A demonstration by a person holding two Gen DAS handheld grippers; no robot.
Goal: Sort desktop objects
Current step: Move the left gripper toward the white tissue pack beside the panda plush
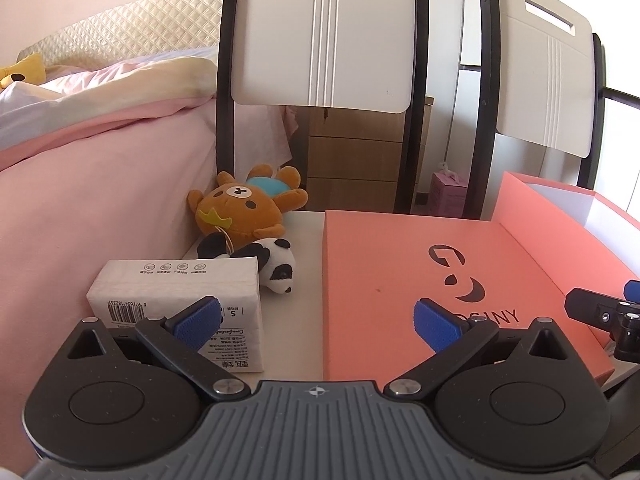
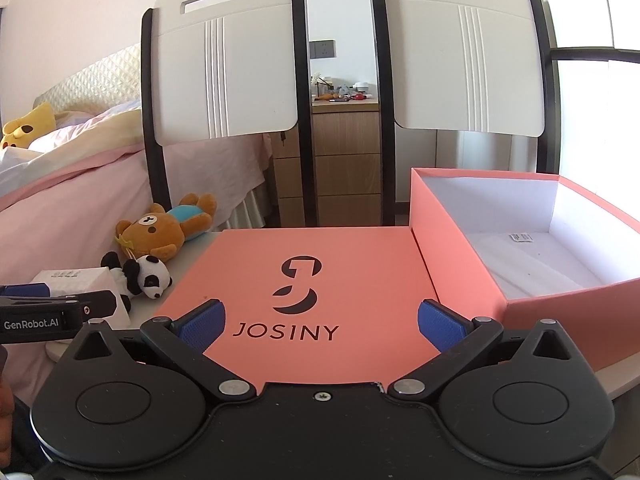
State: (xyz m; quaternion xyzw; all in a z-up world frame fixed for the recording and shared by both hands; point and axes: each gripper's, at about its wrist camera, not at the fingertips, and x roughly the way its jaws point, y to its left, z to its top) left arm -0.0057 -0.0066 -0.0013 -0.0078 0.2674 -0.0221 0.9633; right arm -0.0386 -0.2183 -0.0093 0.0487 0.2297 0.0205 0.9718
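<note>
A coral box lid [image 1: 404, 280] [image 2: 304, 292] printed JOSINY lies flat mid-table. Right of it stands the open coral box [image 2: 532, 300] [image 1: 560, 216], white inside and holding nothing but a label. At the table's left lie a brown plush bear [image 1: 244, 208] [image 2: 164, 230], a small plush panda [image 1: 276, 268] [image 2: 146, 274] and a white tissue pack [image 1: 180, 300] [image 2: 76, 284]. My left gripper [image 1: 318, 322] hovers open between the tissue pack and the lid. My right gripper [image 2: 320, 324] hovers open over the lid's near edge. Neither holds anything.
Two white chairs with black frames [image 2: 228, 80] [image 2: 464, 64] stand behind the table. A bed with pink covers [image 1: 92, 168] presses against the table's left side. A wooden drawer unit [image 2: 344, 168] stands behind the chairs. The left gripper's side [image 2: 52, 312] shows in the right wrist view.
</note>
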